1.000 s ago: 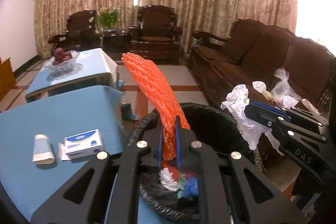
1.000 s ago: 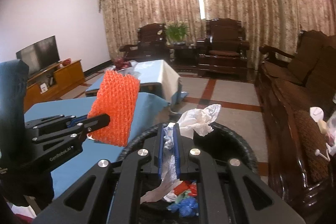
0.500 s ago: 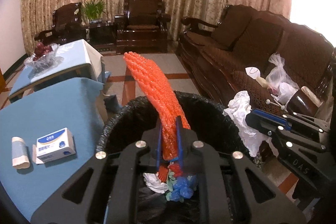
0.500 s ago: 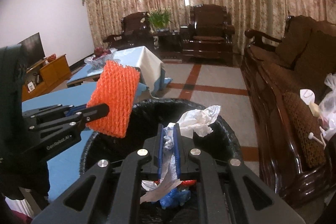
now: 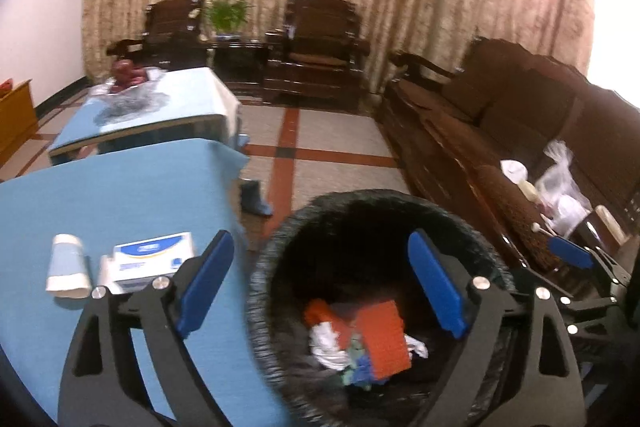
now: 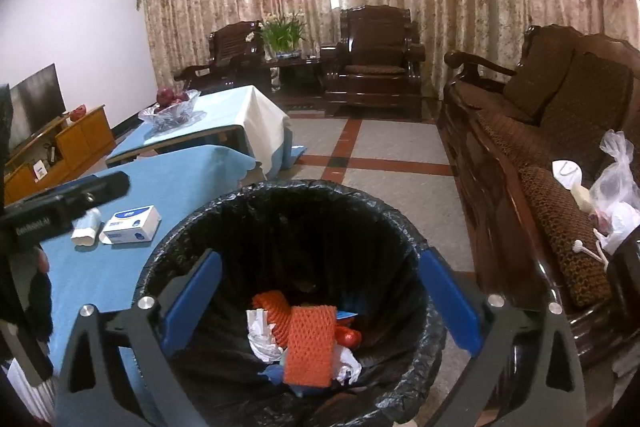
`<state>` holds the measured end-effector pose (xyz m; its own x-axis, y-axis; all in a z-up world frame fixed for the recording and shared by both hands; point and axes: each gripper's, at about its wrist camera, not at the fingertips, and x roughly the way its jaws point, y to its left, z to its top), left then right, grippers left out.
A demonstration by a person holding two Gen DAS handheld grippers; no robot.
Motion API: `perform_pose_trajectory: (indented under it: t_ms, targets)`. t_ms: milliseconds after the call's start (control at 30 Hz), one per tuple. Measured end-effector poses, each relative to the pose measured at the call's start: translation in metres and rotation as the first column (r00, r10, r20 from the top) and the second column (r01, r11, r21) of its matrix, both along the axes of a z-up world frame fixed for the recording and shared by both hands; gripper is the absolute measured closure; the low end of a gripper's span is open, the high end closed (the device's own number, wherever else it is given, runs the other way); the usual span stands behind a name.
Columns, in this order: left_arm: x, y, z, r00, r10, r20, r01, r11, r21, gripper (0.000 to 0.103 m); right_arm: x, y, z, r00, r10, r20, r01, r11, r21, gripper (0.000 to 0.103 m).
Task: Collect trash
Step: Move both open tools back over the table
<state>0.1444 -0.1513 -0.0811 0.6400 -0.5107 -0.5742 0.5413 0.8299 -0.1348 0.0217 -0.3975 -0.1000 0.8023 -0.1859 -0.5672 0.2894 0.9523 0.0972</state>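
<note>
Left wrist view: my left tongs [image 5: 320,287] have just swung wide open, nothing between the blue pads; the orange foam net [image 5: 383,339] lies below them in the black-lined bin [image 5: 260,291] on white tissue [image 5: 326,347]. To their left, on the blue table [image 5: 120,195], a white-and-blue box [image 5: 152,257] and a small paper roll [image 5: 66,265]. This blurred view alone shows my right tongs' tip at far right. Right wrist view: my right tongs [image 6: 320,297] have likewise just opened fully and hold nothing; net [image 6: 310,347] and crumpled tissue [image 6: 262,339] rest beneath. Sharper here, and alone in showing the liner's rim all round, plus plastic bags [image 6: 616,195] on the sofa [image 6: 560,131] to the right. Risk, as I judge it: a low withdrawal could snag the loose liner and drag it off the rim.
</note>
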Motion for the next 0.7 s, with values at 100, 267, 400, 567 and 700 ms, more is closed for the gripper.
perform_pose_trajectory:
  t_ms: [100, 267, 400, 567, 700]
  targets:
    - [0.002, 0.025, 0.007, 0.999, 0.05, 0.016, -0.05, 0.999, 0.004, 0.014, -0.001, 0.007, 0.002, 1.0, 0.014, 0.007, -0.014, 1.0, 0.008, 0.006]
    - [0.001, 0.068, 0.018, 0.989, 0.134, 0.068, -0.136, 0.99, 0.026, 0.013, 0.007, 0.031, 0.012, 0.998, 0.058, 0.032, -0.058, 0.998, 0.007, 0.006]
    - [-0.002, 0.103, 0.025, 0.975, 0.193, 0.106, -0.199, 0.979, 0.044, 0.013, 0.02, 0.054, 0.018, 0.993, 0.111, 0.05, -0.111, 0.994, 0.008, 0.006]
    - [-0.003, 0.147, 0.025, 0.953, 0.273, 0.134, -0.284, 0.956, 0.07, 0.013, 0.043, 0.088, 0.021, 0.98, 0.187, 0.062, -0.188, 0.982, 0.005, 0.006]
    - [0.003, 0.182, 0.021, 0.933, 0.33, 0.139, -0.345, 0.934, 0.093, 0.013, 0.068, 0.122, 0.021, 0.965, 0.253, 0.072, -0.254, 0.967, 0.007, 0.006]
